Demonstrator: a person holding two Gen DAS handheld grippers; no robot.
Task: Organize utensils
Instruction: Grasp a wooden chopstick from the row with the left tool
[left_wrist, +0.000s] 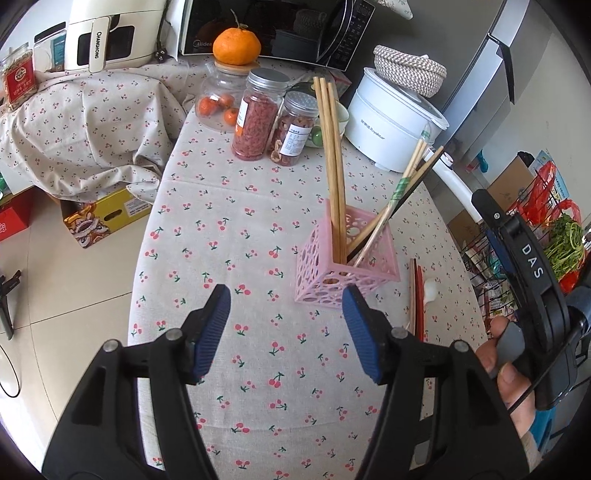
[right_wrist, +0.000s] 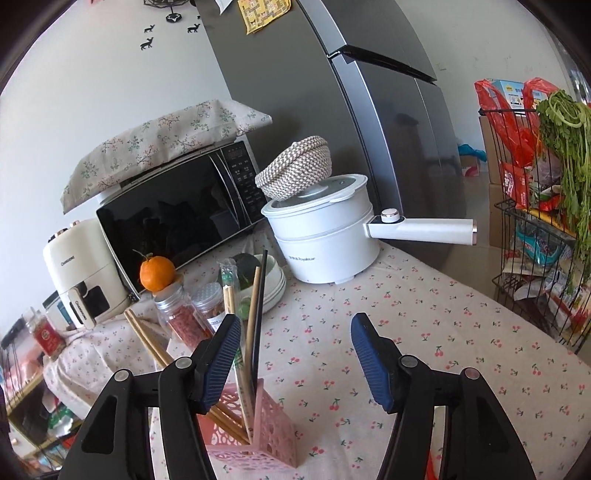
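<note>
A pink perforated holder (left_wrist: 347, 266) stands on the cherry-print tablecloth (left_wrist: 236, 236) and holds several chopsticks (left_wrist: 332, 166), wooden and one black, leaning out. A red and a wooden chopstick (left_wrist: 416, 299) and a white spoon (left_wrist: 430, 290) lie on the cloth right of the holder. My left gripper (left_wrist: 286, 325) is open and empty, just in front of the holder. My right gripper (right_wrist: 295, 350) is open and empty, above the holder (right_wrist: 258, 432), which sits at its left finger. The right gripper's body (left_wrist: 528, 280) shows at the right of the left wrist view.
Jars of dried fruit (left_wrist: 258, 114), a glass jar topped by an orange (left_wrist: 236, 44), a white electric pot (right_wrist: 321, 240) with a woven basket, a microwave (right_wrist: 177, 214) and stacked bowls (right_wrist: 273, 280) stand behind. A wire rack with greens (right_wrist: 543, 206) is right of the table.
</note>
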